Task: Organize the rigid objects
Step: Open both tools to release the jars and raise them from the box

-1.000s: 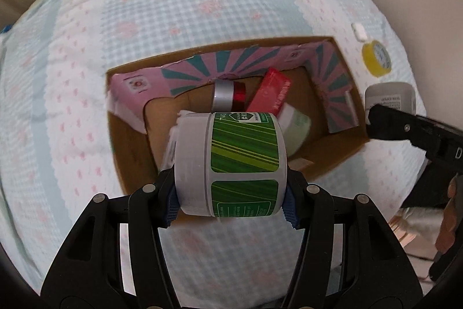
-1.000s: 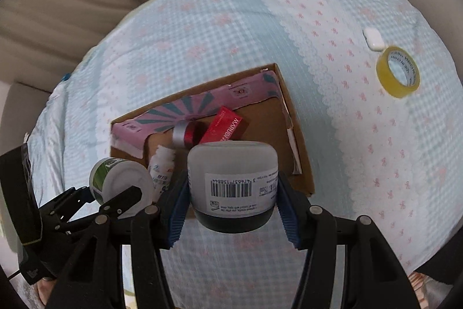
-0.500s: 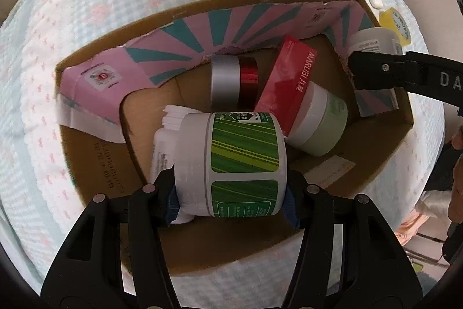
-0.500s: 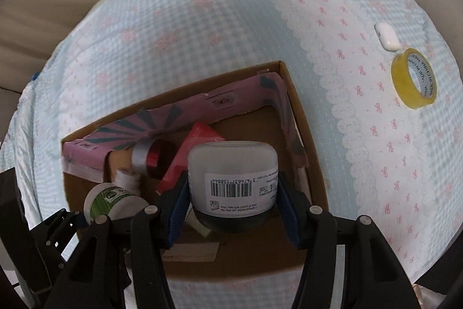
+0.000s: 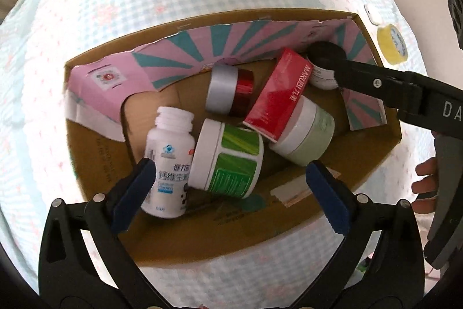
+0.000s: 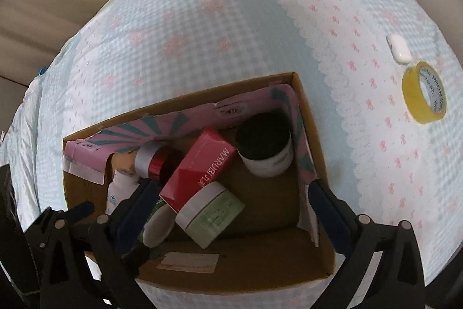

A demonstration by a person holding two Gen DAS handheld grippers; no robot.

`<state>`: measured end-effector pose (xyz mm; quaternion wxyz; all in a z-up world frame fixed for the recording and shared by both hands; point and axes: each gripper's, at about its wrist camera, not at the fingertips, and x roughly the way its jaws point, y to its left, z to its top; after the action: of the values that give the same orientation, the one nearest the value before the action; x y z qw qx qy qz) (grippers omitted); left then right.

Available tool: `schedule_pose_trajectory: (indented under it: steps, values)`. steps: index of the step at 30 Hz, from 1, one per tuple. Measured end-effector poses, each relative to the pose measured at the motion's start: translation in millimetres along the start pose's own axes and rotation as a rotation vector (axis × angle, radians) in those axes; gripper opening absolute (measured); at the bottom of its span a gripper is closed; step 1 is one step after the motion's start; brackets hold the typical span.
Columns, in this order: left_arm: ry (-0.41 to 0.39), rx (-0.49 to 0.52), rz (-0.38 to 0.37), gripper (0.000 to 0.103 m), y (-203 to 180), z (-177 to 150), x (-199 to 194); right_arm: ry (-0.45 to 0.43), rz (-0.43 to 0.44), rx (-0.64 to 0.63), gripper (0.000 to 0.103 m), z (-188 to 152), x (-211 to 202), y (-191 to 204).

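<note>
An open cardboard box [image 5: 289,225] lined with pink and teal paper stands on the bed. My left gripper [image 5: 231,178] hangs over it, its jaws opening. The white jar with the green label [image 5: 228,161] lies free on its side below them, beside a white bottle [image 5: 170,161]. My right gripper [image 6: 233,190] is over the same box [image 6: 185,103], its jaws opening too. The dark-lidded white jar [image 6: 264,146] stands loose in the far right corner. A red carton [image 6: 199,173], a pale green jar [image 6: 211,213] and a silver-red jar [image 5: 228,89] also lie inside.
A yellow tape roll [image 6: 424,93] and a small white case [image 6: 399,48] lie on the checked bedspread to the right of the box. Beige curtains hang behind the bed. A person's fingers [image 5: 424,178] show at the right edge.
Both grippers sank into the box and their jaws spread. The green-labelled jar dropped beside the white bottle, and the dark-lidded jar now rests in the far right corner.
</note>
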<state>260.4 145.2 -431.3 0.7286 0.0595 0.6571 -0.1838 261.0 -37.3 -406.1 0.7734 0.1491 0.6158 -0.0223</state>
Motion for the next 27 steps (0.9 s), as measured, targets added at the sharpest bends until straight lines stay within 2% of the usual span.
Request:
schedule_pose_trajectory:
  steps: [6,14,22,27]
  values:
    - [-0.022,-0.008,0.03,0.103,-2.9,-3.0,-8.4,-0.011,0.012,0.007,0.103,-4.9,-10.9,-3.3]
    - [-0.093,-0.024,0.058,0.103,-11.5,-12.9,-43.3,-0.068,0.019,-0.015,0.103,-15.9,-42.5,1.9]
    - [-0.195,-0.053,0.078,0.103,-24.0,-48.6,-110.0,-0.128,0.016,-0.059,0.103,-39.7,-102.2,7.0]
    - [-0.239,-0.071,0.074,0.103,-38.9,-63.6,-150.3,-0.189,-0.032,-0.103,0.103,-58.4,-153.6,2.4]
